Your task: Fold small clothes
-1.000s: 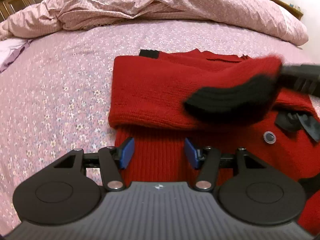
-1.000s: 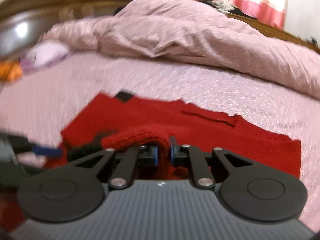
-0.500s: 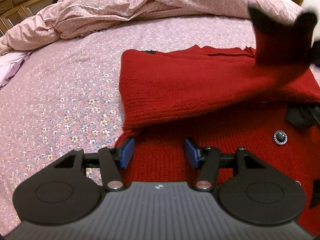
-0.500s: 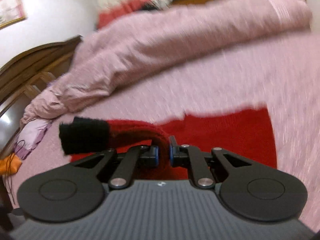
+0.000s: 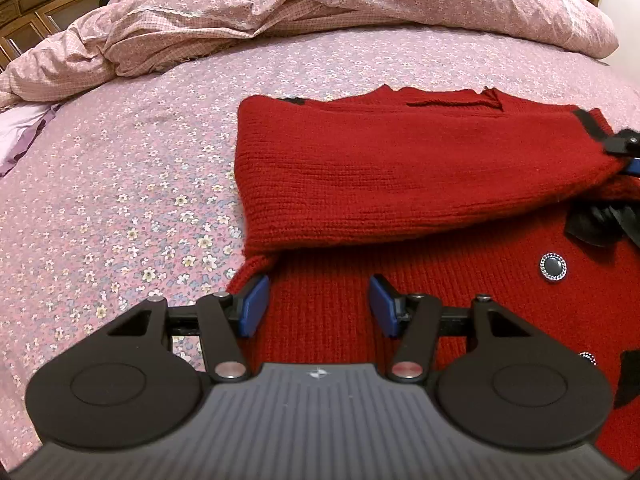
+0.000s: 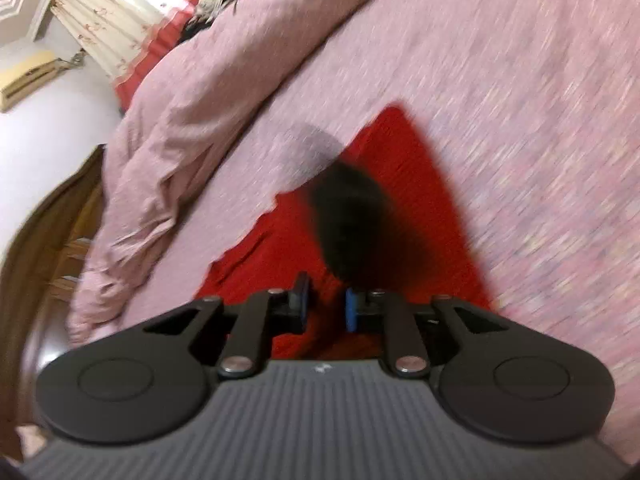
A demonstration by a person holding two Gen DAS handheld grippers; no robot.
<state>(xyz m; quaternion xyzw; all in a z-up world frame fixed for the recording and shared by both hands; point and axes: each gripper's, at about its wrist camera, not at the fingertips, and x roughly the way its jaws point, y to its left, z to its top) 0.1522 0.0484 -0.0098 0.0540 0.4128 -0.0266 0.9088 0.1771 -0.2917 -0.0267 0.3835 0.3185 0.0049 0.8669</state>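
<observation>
On bedsheet (image 5: 132, 184): 1 red cardigan (image 5: 360, 176); left gripper (image 5: 318, 300) jaws spread, right gripper (image 6: 326, 304) jaws pinching sleeve (image 6: 320, 320).

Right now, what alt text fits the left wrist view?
A red sweater lies on a pink floral bedsheet, its sleeve folded across the body and held at the right edge by the right hand-held gripper. The left hand-held gripper hovers open over the near edge.
</observation>
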